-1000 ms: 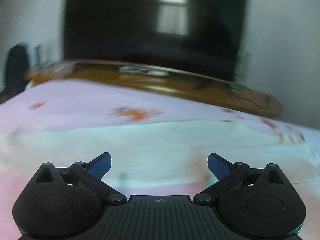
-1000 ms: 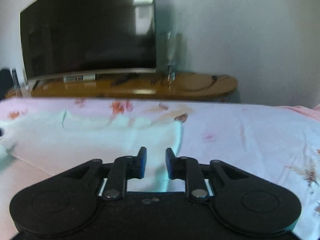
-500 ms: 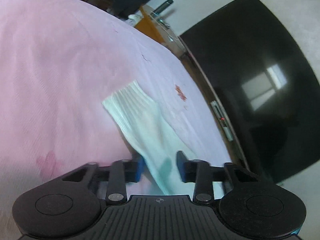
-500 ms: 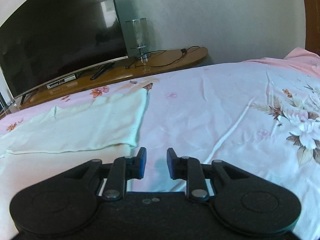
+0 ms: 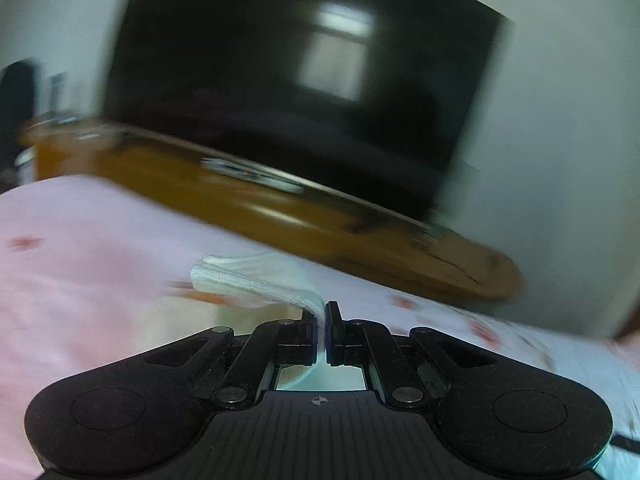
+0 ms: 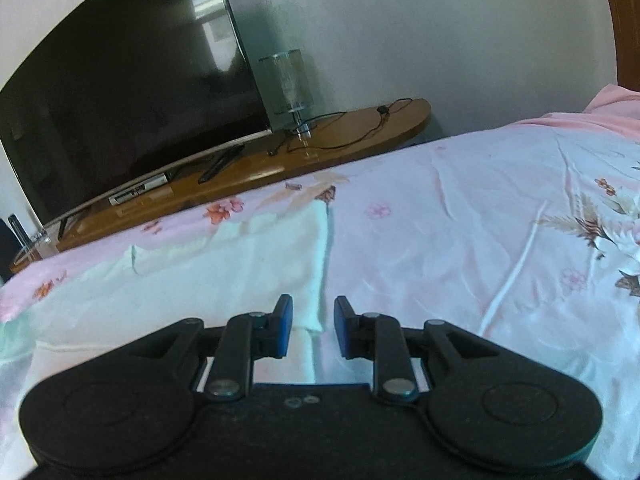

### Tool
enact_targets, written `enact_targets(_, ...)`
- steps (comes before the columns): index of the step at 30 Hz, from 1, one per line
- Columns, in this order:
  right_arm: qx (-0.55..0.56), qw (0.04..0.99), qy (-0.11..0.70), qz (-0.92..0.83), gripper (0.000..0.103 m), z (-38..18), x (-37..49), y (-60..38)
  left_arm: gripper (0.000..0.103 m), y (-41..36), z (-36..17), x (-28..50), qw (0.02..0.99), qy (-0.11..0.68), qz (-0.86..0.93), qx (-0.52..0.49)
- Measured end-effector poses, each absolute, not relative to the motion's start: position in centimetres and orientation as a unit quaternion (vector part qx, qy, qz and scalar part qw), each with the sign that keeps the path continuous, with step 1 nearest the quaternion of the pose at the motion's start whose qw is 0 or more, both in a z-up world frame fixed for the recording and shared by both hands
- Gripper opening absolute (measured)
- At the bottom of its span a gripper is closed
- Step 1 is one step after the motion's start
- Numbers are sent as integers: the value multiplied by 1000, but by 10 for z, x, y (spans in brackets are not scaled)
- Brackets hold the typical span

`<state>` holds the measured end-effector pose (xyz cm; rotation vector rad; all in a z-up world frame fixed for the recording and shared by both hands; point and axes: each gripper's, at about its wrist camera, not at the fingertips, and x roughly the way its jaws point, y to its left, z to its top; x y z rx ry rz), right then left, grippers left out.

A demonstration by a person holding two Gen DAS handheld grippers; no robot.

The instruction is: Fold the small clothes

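On the bed (image 6: pixel 460 248), the pale garment (image 6: pixel 208 276) lies flat. Left gripper (image 5: pixel 322 322) is clamped on its ribbed cuff (image 5: pixel 256 280); right gripper (image 6: pixel 313 320) stands apart over the hem corner. Carry the cuff across evenly, keeping tension low.

Home bedroom: floral bedsheet (image 6: pixel 460 240), television (image 6: pixel 120 100) (on wooden stand (image 6: pixel 340 140)).

My left gripper (image 5: pixel 322 330), wide open a second ago, has clamped onto the ribbed cuff of the pale mint knit garment (image 5: pixel 260 280) and swung up toward twelve o'clock. My right gripper (image 6: pixel 313 326) has spread slightly over the garment's corner, nearer than before.
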<state>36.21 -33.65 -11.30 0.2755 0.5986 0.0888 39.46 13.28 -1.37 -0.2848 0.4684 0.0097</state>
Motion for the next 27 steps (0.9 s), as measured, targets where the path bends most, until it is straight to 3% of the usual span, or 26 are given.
enact_targets(3,141,945,292,47,24,-110,363,-334,4,49,-28,417,959,262,-57,-93)
enact_targets(7,156,940,300,49,26,-112,365,-333,5,-42,-84,441,922,371,-112,11)
enact_targets(8,161,937,306,51,26,-113,366,-333,7,-53,-87,430,933,343,-93,51)
enact_targets(9,165,935,311,55,28,-114,367,-333,27,-56,-85,423,937,333,-83,69)
enact_targets(10,169,933,312,59,30,-115,367,-332,62,-54,-80,413,939,328,-77,65)
enact_targets(11,171,933,311,65,32,-115,368,-331,74,-45,-75,410,945,315,-72,50)
enact_targets(12,172,933,309,72,36,-115,368,-329,77,-33,-68,396,954,291,-62,34)
enact_targets(19,220,909,316,158,39,-123,391,-276,77,65,-66,365,953,296,61,-30)
enact_targets(27,79,920,308,229,42,-116,412,-170,77,113,-101,364,932,336,112,-79)
